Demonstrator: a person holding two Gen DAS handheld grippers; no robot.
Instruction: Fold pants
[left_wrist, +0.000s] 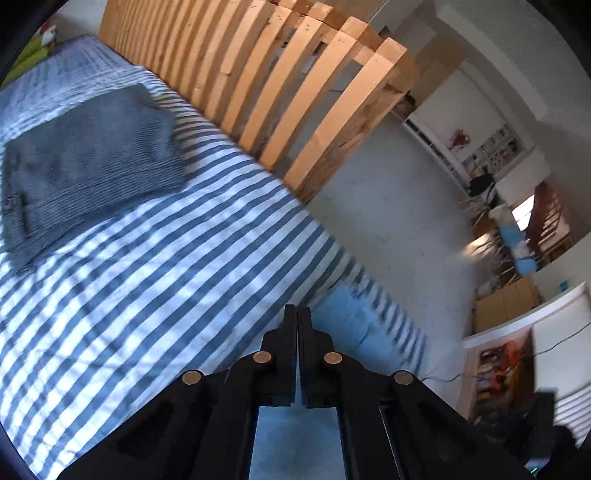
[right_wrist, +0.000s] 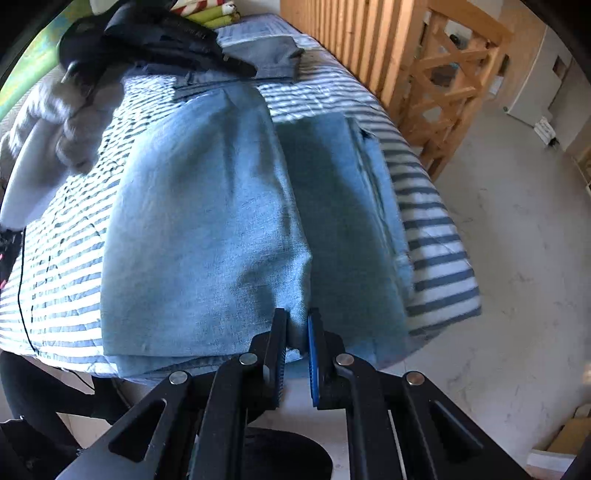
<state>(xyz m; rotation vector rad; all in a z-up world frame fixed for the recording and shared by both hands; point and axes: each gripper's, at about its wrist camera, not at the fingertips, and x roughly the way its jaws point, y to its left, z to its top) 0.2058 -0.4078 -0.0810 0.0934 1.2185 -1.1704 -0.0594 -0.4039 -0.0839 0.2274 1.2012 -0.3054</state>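
A: Quick pass, left to right. Left wrist view: a folded grey garment (left_wrist: 92, 158) lies flat at the far left of the striped bed (left_wrist: 177, 266), looks like a finished piece parked out of the way. Wooden slat rail (left_wrist: 295, 92) runs along the bed's far side.

B: Left gripper (left_wrist: 297, 314)?

A: Jaws pressed together, nothing between them. It points down over the bed edge, near a bit of light blue cloth, not touching it as far as the view shows.

B: Right wrist view?

A: At far left a sleeve (right_wrist: 48, 147) and the black left gripper body reach over the bed. Middle: the light blue pants (right_wrist: 229, 221) lie on the striped cover near the bed's near edge, one layer doubled over, a lighter panel on the left and a shaded panel on the right with a seam.

B: Right gripper (right_wrist: 297, 325)?

A: Narrow, pinching a fold of the pants at the near hem, cloth bunched between the pads. Probably holding that edge so the layers stay aligned.

B: Stage?

A: Judgement: mid-fold, at least one fold is in. The left is likely free to take another corner.
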